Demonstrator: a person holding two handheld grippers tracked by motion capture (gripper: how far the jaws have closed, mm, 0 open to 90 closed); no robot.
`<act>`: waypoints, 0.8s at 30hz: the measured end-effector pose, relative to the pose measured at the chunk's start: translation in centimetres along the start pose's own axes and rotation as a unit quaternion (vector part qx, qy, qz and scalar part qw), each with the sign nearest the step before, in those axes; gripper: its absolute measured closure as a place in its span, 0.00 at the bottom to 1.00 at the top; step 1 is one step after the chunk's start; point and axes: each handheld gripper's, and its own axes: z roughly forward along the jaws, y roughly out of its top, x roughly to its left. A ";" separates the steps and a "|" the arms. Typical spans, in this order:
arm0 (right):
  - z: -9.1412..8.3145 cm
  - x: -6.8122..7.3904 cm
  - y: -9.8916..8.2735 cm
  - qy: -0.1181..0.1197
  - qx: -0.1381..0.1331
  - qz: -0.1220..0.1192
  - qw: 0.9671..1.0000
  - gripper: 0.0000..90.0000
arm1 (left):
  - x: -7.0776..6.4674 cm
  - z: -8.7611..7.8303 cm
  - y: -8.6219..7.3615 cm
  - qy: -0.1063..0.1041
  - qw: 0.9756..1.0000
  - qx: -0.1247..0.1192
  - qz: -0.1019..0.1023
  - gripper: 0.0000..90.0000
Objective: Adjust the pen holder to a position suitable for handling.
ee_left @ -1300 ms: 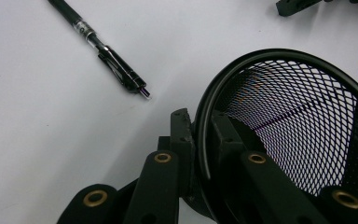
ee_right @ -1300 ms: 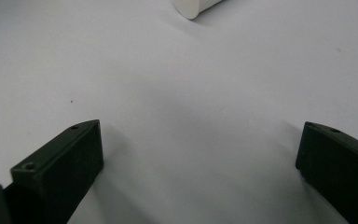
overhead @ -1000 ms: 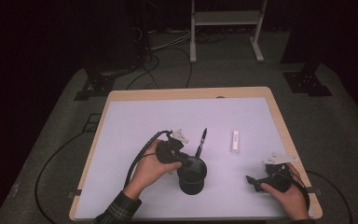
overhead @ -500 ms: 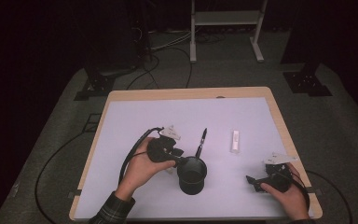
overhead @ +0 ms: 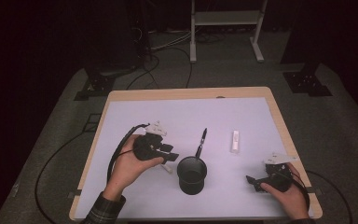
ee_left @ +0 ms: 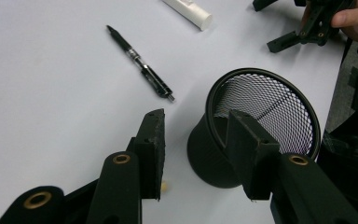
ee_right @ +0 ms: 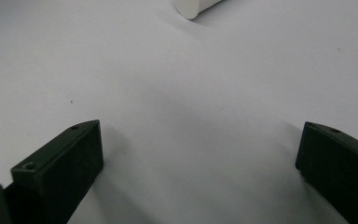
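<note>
A black mesh cup (overhead: 192, 175) stands upright on the white table top (overhead: 135, 116), empty as far as I can see into it. My left gripper (overhead: 171, 154) hovers just left of the cup, apart from it. Its jaws have just been opening and are open now, with nothing between them (ee_left: 195, 126). In the left gripper view the cup (ee_left: 265, 107) sits behind the right-hand jaw. A black pen (overhead: 201, 142) (ee_left: 140, 65) lies beyond the cup. My right gripper (overhead: 255, 182) (ee_right: 200, 140) rests open near the front right corner, over bare table.
A white tube (overhead: 235, 140) (ee_left: 189, 10) (ee_right: 193, 7) lies right of the pen. The right hand and its gripper (ee_left: 303, 32) appear at the top right of the left gripper view. Cables trail off both table sides. The far half of the table is bare.
My left gripper has drawn back from the cup's rim, to the left and a little upward, with jaws wider apart. The cup stays put. The right hand has not moved.
</note>
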 end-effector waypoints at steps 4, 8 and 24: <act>0.0 0.0 0.0 0.000 0.000 0.000 1.000 0.00 | 0.2 -0.6 -0.6 0.007 1.000 -0.003 -0.007 0.64; 0.0 0.0 0.0 0.000 0.000 0.000 1.000 0.00 | 0.3 -0.9 -1.2 0.016 1.000 0.002 -0.009 0.63; 0.0 0.0 0.0 0.000 0.000 0.000 1.000 0.00 | 1.1 -2.0 -4.4 0.053 0.998 0.006 -0.034 0.55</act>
